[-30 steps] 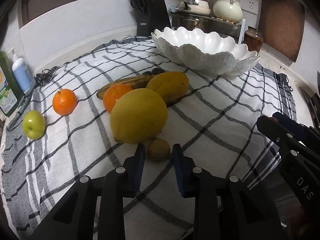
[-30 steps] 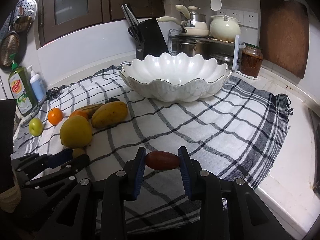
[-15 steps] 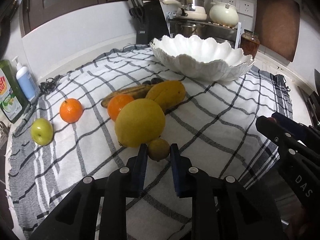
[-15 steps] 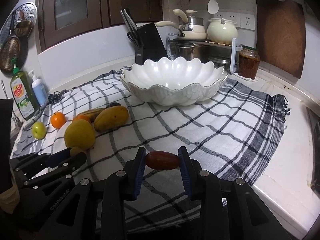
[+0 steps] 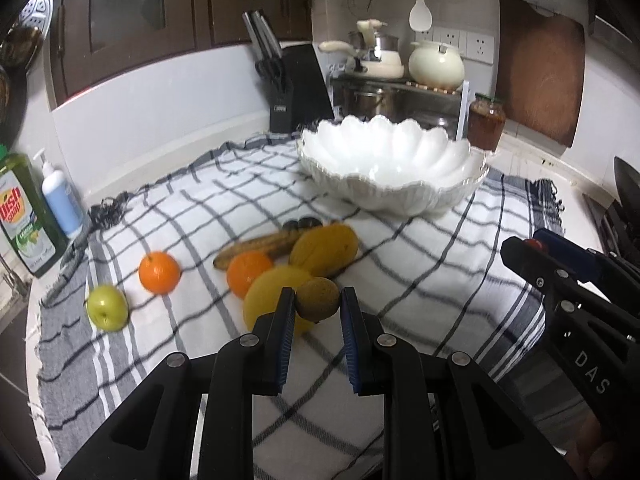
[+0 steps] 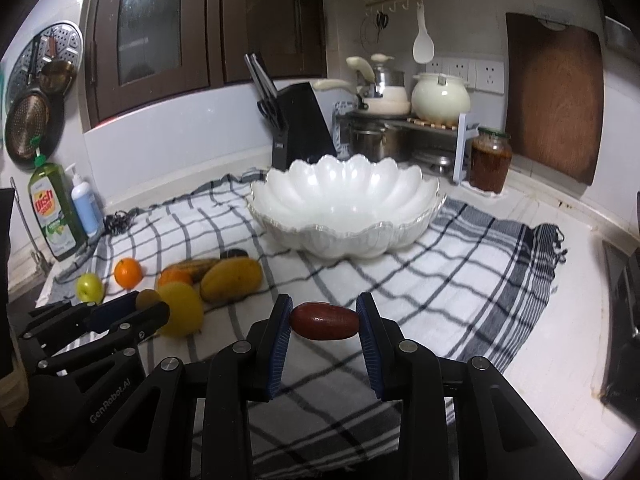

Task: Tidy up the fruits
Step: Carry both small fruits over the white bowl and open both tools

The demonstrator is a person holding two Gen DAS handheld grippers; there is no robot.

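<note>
On the kitchen counter (image 6: 532, 248), a black-and-white checked cloth (image 6: 420, 280) carries a scalloped white bowl (image 6: 344, 208) near its back edge, with open cloth in front. Left gripper (image 5: 317, 308) clamps a small round brown fruit (image 5: 318, 304) above the loose fruits; right gripper (image 6: 324, 322) clamps an oval dark-red fruit (image 6: 324, 322).

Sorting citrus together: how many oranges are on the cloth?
2. One orange lies alone beside the green apple; the other orange sits in the fruit cluster, partly hidden behind the large yellow fruit.

The right gripper (image 6: 324, 320) clamps a dark red fruit (image 6: 324, 321) above the checked cloth (image 6: 420, 292). The white bowl (image 6: 348, 216) stands beyond it.
</note>
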